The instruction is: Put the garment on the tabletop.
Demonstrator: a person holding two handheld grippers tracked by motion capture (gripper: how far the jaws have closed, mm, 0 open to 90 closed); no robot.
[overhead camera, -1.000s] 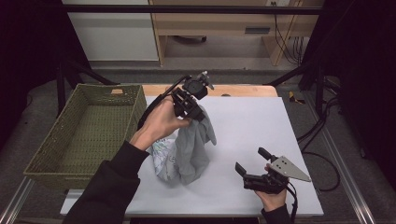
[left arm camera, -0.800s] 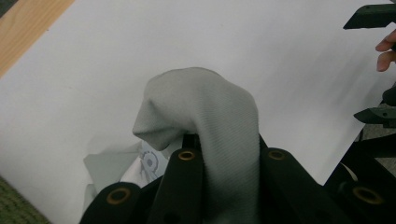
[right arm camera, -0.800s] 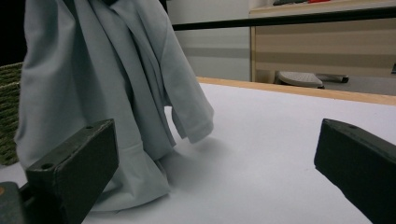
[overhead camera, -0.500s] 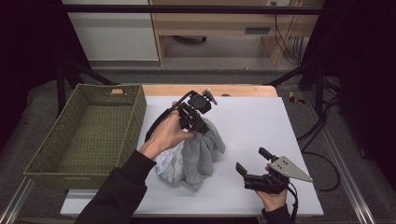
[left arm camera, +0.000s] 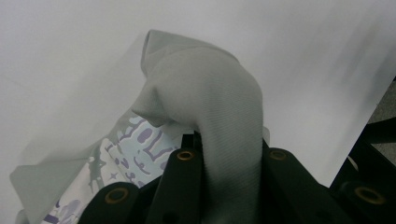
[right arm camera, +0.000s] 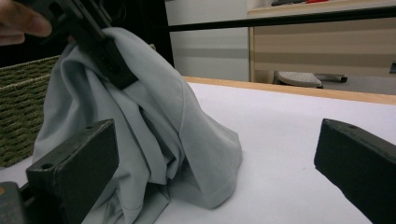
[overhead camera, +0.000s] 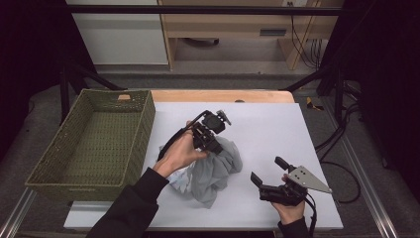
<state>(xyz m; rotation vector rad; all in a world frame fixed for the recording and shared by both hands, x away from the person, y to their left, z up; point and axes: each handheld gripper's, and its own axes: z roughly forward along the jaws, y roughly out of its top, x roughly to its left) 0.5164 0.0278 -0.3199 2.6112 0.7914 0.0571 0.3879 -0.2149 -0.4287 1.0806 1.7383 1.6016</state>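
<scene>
A grey garment (overhead camera: 215, 171) with a white, purple-printed inner side lies bunched on the white table (overhead camera: 277, 124), its top pinched up. My left gripper (overhead camera: 213, 144) is shut on that raised fold, low over the heap. In the left gripper view the grey garment (left arm camera: 219, 107) runs up between the two jaws and drapes forward, with the printed side at lower left. My right gripper (overhead camera: 267, 171) rests open near the table's front right, its jaws pointed left at the cloth. The right gripper view has the grey garment (right arm camera: 154, 135) standing as a tent between my spread jaws, apart from them.
A green woven basket (overhead camera: 59, 163) sits at the table's left edge, close to the cloth. A wooden strip (overhead camera: 218, 95) runs along the table's far edge. Bare white table lies behind and right of the garment.
My left gripper has come down with the garment, so the hanging cloth has settled into a wider heap on the table. The right gripper has stayed put.
</scene>
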